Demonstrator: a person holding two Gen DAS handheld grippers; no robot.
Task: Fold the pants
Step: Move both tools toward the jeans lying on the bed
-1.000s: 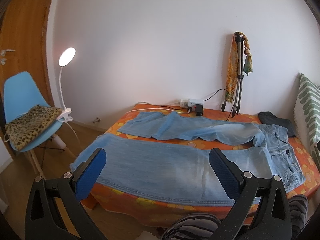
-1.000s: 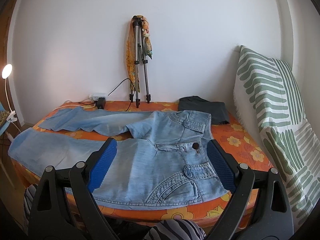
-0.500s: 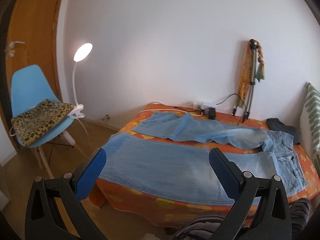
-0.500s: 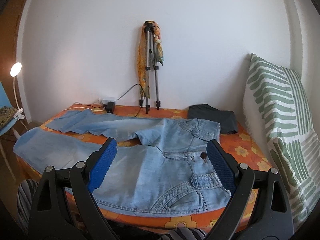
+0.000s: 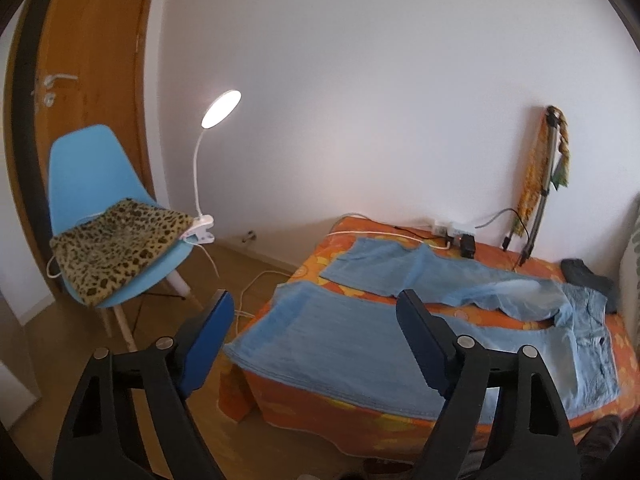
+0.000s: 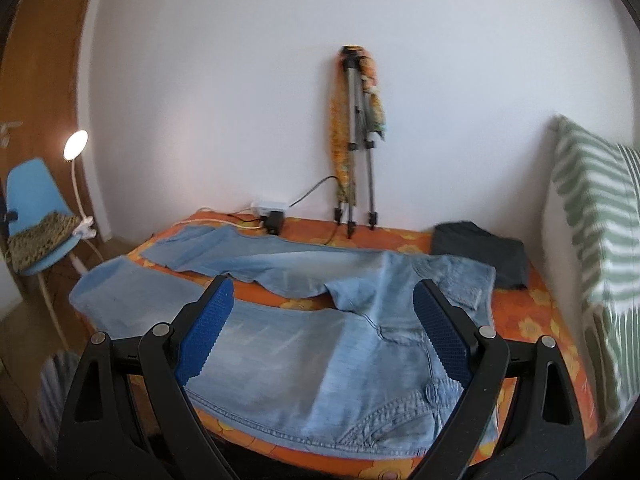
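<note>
Light blue jeans lie spread flat on an orange flowered bed, legs apart and pointing left, waist at the right. They also show in the right wrist view, waist and pockets nearest. My left gripper is open and empty, held in the air before the hem end of the near leg. My right gripper is open and empty, above the near edge of the bed by the seat of the jeans. Neither touches the cloth.
A blue chair with a leopard cushion and a clipped lamp stand left of the bed. A tripod, power strip and cables sit at the wall. A dark folded garment and striped pillow lie right.
Both grippers have drawn back and swung left, so the bed looks smaller and farther. The left view now takes in the chair, lamp and door. The jeans have not moved.
</note>
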